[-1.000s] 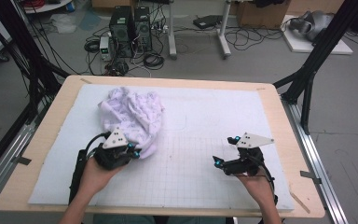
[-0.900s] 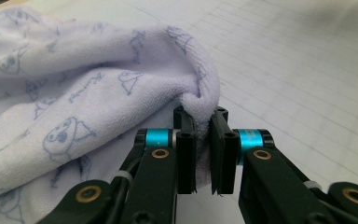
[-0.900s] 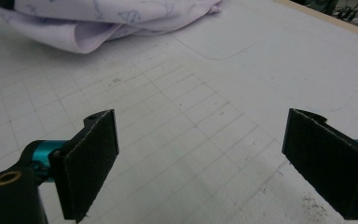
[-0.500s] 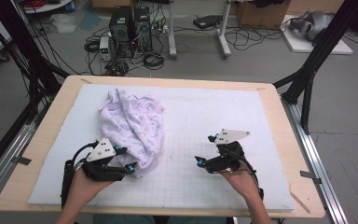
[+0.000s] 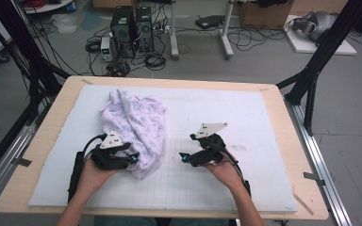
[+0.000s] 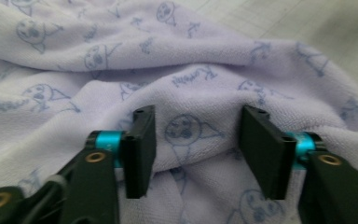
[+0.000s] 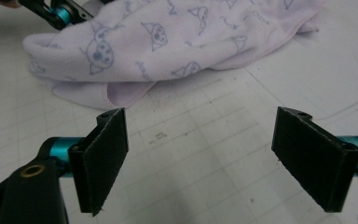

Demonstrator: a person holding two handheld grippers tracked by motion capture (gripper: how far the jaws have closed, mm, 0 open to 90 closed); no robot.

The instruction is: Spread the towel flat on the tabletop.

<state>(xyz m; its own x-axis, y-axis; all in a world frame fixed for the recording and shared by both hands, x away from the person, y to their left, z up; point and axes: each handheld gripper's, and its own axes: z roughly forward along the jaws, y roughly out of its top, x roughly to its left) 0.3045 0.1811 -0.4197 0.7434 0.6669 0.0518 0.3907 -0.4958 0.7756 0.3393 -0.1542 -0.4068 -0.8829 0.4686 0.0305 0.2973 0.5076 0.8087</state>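
Observation:
A lilac towel (image 5: 134, 123) printed with small blue faces lies bunched on the left half of the white mat (image 5: 245, 117). My left gripper (image 5: 133, 159) sits at the towel's near edge. In the left gripper view its jaws (image 6: 198, 116) stand partly open on either side of a raised fold of the towel (image 6: 191, 84). My right gripper (image 5: 185, 157) hovers over bare mat just right of the towel, pointing left at it. Its jaws (image 7: 200, 114) are wide open with nothing between them. The towel's near hem (image 7: 121, 91) lies ahead of them, and the left gripper (image 7: 58, 11) shows beyond it.
The mat covers a wooden table (image 5: 42, 141) with black frame posts (image 5: 311, 80) at its sides. Bare gridded mat (image 5: 264, 155) stretches to the right of and nearer than my right gripper. Computers and cables (image 5: 132, 28) sit on the floor beyond the table.
The towel has stretched toward the near edge as my left gripper moved along its hem. My right gripper has moved left, closer to the towel.

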